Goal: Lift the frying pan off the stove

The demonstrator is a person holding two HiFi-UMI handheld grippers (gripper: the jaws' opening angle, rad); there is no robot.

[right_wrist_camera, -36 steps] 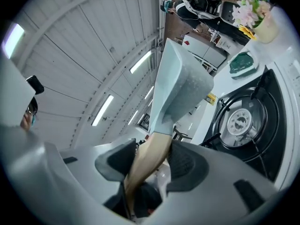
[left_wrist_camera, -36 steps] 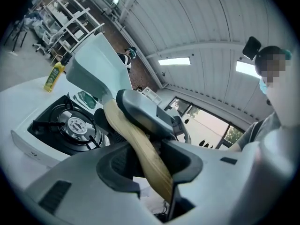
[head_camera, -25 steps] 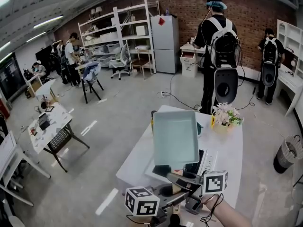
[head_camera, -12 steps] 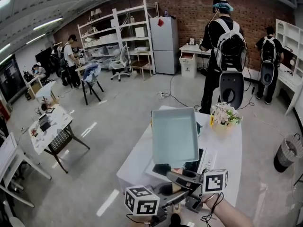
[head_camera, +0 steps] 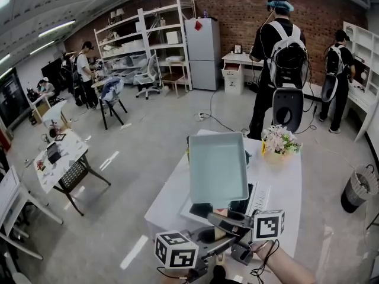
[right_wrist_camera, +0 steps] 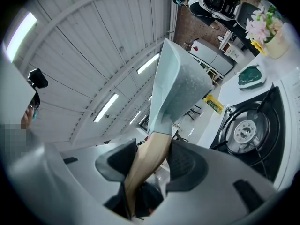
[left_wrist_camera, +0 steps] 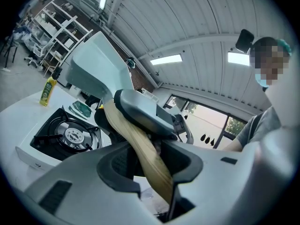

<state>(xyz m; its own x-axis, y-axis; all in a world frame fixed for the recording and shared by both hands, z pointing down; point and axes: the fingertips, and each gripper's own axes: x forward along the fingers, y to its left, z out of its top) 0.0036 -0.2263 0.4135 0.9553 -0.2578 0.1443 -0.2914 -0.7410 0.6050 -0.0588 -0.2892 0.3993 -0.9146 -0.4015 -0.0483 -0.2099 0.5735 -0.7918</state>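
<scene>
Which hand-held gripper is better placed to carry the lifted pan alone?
Probably the right hand-held gripper: it clamps the wooden handle nearer the pan, while the left hand-held gripper clamps farther back, so the pan's weight would tip it more.

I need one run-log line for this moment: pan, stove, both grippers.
pan: lifted above stove | left gripper: jaws shut on handle | right gripper: jaws shut on handle

Bright, even light falls from ceiling strip lights [head_camera: 64, 26], leaving only soft shadows. Every view bows strongly at the edges. Both gripper views fade into black corners.
</scene>
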